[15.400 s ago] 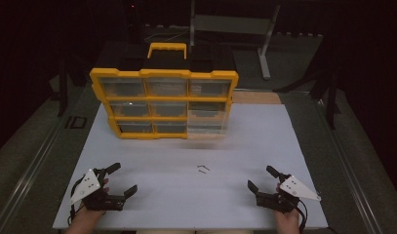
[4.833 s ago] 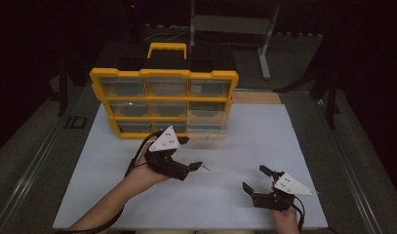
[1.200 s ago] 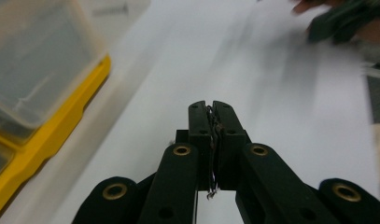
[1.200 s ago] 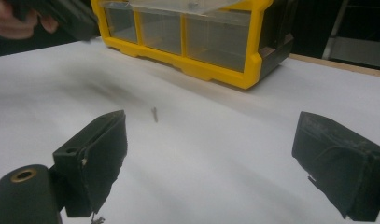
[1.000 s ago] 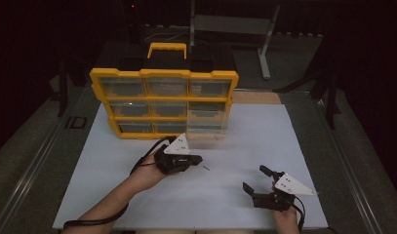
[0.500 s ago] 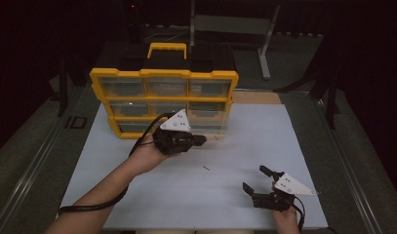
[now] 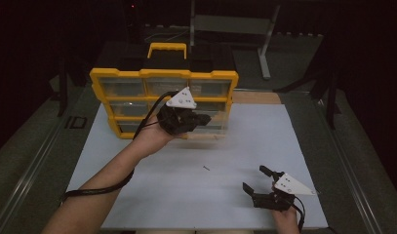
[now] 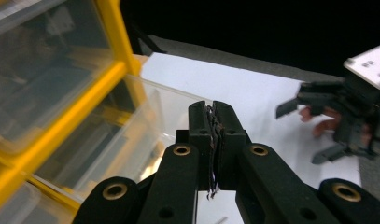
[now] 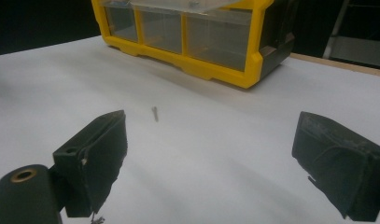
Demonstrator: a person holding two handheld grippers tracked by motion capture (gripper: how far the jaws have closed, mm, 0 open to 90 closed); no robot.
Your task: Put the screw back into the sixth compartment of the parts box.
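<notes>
The left gripper (image 7: 202, 118) is raised on an outstretched forearm, its jaws pressed together. The right gripper (image 7: 258, 181) sits low near the body, jaws spread wide.

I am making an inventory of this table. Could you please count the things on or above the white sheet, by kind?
Grippers: 2, the left gripper shut, the right gripper open
Yellow drawer organizer: 1
Small screw lying loose on the white sheet: 1
Total: 4

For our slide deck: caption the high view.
Left gripper shut, raised before the yellow organizer; one screw on the white table.
</notes>
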